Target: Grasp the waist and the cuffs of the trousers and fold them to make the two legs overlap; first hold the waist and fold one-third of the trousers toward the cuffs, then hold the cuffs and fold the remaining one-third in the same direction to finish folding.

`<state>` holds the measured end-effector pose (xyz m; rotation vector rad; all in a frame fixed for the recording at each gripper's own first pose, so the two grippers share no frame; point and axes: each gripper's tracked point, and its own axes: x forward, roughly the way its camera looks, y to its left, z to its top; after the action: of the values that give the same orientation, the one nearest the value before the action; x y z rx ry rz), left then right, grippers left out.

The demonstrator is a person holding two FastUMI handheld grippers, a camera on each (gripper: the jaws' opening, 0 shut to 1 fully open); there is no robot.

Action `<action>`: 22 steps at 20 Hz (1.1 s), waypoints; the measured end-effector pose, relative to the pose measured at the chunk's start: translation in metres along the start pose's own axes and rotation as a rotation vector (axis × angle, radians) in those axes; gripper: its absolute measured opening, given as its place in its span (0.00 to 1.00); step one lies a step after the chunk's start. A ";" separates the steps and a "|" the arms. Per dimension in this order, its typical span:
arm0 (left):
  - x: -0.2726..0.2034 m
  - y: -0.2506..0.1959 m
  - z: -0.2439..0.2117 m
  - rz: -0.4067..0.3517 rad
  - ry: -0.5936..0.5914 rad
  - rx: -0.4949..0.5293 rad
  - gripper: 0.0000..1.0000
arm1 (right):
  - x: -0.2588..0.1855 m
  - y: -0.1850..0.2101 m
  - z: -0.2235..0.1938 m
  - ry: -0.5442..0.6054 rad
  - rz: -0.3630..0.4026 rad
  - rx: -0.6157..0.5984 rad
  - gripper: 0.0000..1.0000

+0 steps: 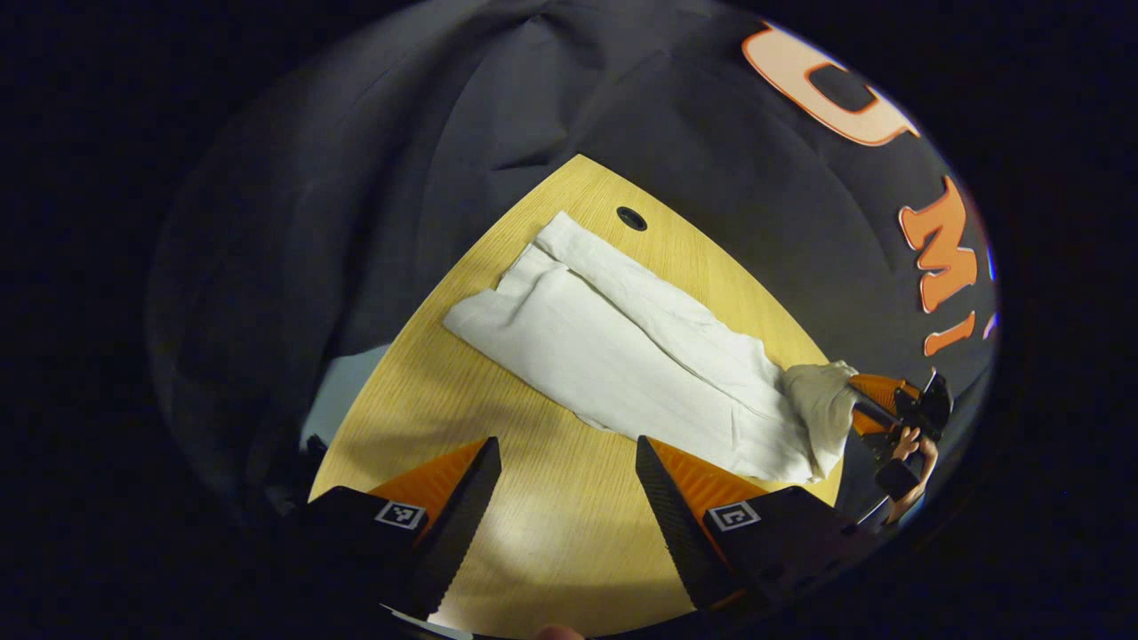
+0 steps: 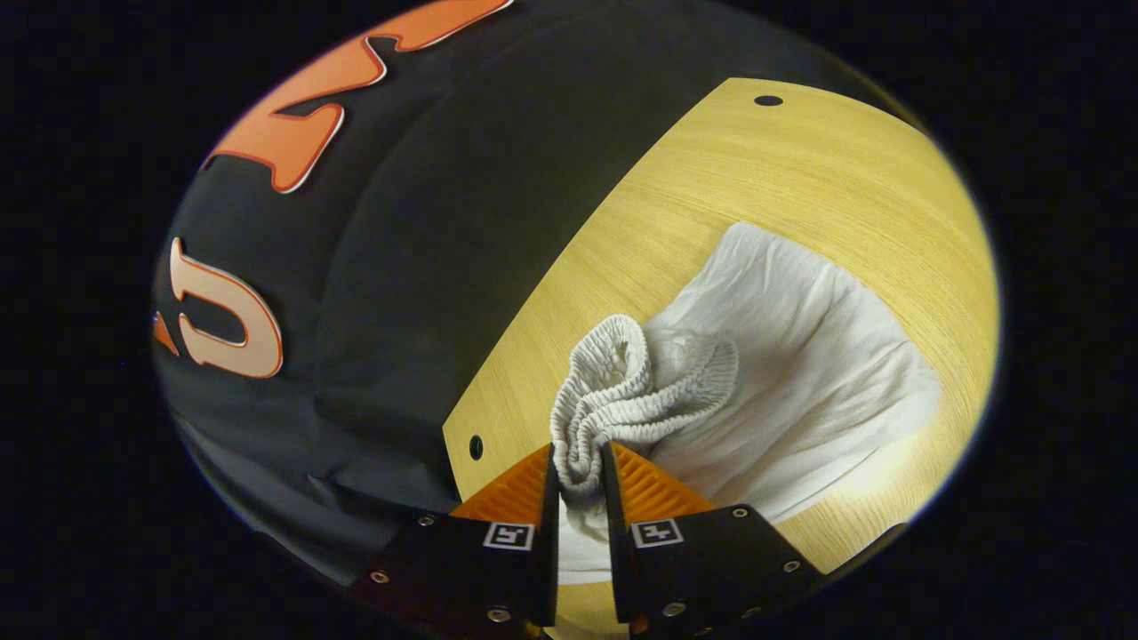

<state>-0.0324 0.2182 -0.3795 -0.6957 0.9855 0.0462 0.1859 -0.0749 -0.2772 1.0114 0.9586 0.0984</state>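
The left claw (image 1: 569, 498), fingers spread wide and empty, hangs over the bare wooden surface (image 1: 551, 533), with the white trousers (image 1: 622, 356) lying flat just ahead of it, legs overlapped, cuffs (image 1: 507, 284) at its far left. At the right, the right claw (image 2: 580, 484) pinches the bunched elastic waist (image 2: 622, 382), lifted off the surface. The thin cloth looks light, limp and crease-prone; the gathered waistband and hemmed cuffs probably offer the firmest holds.

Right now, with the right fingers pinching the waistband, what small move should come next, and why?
Probably carry the elastic waistband over the white cloth trousers toward the cuffs: the right gripper already clamps it, the legs lie overlapped on the wooden table, and the left gripper hangs open.
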 end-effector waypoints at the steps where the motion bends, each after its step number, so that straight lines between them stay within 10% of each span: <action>1: 0.002 0.000 0.001 -0.013 0.004 -0.034 1.00 | -0.005 -0.002 0.005 0.012 0.004 -0.012 0.30; 8: -0.004 -0.001 0.010 -0.081 0.032 -0.210 0.99 | -0.029 -0.004 0.023 -0.015 0.038 -0.083 0.72; 22: 0.020 -0.002 0.049 -0.072 -0.023 -0.305 0.94 | -0.114 -0.088 0.069 -0.160 -0.062 -0.078 0.85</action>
<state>0.0164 0.2385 -0.3768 -1.0075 0.9401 0.1430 0.1364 -0.2251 -0.2589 0.9027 0.8332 0.0029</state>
